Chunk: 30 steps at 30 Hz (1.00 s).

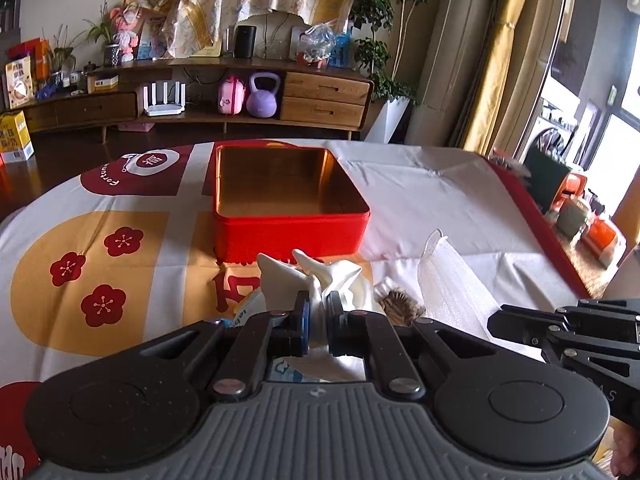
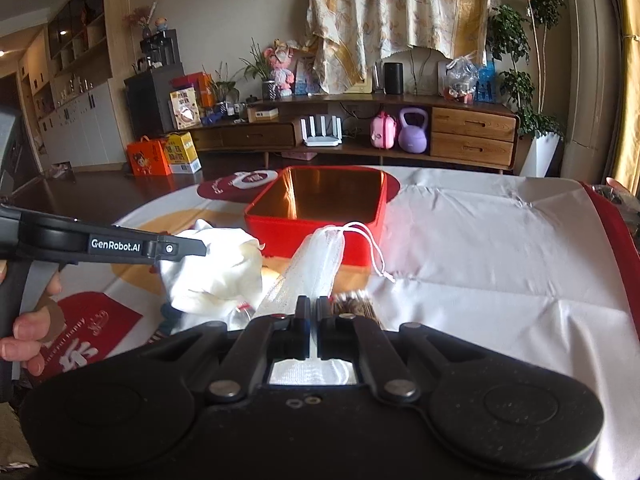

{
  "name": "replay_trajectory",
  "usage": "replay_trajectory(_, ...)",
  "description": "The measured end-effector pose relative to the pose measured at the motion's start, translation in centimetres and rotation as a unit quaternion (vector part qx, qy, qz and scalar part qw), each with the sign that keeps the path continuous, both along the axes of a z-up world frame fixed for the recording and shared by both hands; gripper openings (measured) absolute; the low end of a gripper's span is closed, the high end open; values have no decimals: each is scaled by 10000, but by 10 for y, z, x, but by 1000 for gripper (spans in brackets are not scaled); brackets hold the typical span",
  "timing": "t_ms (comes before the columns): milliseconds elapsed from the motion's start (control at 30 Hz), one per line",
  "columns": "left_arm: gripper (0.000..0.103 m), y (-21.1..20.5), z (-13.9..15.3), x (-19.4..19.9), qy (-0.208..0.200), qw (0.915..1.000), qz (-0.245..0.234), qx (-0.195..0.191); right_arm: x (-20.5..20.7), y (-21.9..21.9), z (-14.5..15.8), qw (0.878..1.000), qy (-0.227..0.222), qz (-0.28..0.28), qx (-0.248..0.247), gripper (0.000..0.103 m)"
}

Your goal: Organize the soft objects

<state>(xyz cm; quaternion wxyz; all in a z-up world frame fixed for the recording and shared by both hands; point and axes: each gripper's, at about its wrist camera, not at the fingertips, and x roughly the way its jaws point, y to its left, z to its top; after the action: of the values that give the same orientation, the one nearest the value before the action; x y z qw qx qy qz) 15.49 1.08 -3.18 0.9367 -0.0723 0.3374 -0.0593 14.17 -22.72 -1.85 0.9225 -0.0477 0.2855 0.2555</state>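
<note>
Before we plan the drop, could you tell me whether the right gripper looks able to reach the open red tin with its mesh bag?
Probably yes: the right gripper, shut on the mesh bag, faces the red tin with nothing between them.

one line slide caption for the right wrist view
Right gripper pinches a white mesh pouch before an open red tin.

1. Cream cloth (image 1: 320,276): bunched, pinched at its gathered top, I see it lifted off the tablecloth, just in front of the tin.
2. White mesh drawstring pouch (image 2: 320,256): sheer, elongated, raised and tilted toward the tin, cord dangling right.
3. Red tin (image 1: 288,200): open, gold inside, empty, upright.
</note>
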Motion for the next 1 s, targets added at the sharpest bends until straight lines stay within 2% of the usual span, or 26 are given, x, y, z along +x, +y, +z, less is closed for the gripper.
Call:
replay_trajectory(200,8,18,24,8,-131,9996,101,-230,11,0,21,9997,-20,136,203,2)
replay_trajectory(367,8,29,40,19,-258,9992,152,-274,27,3,31,9994,-8,186,291,3)
replay_trajectory(833,8,34,77,80,-819,9966,96,-18,86,36,44,9985,-4,517,198,3)
replay_trajectory(900,8,33,74,93,-707,9975,16,90,93,38,40,9984,56,502,242,3)
replay_trajectory(1000,8,38,56,99,-364,9989,-261,-143,96,36,34,9982,113,532,256,3)
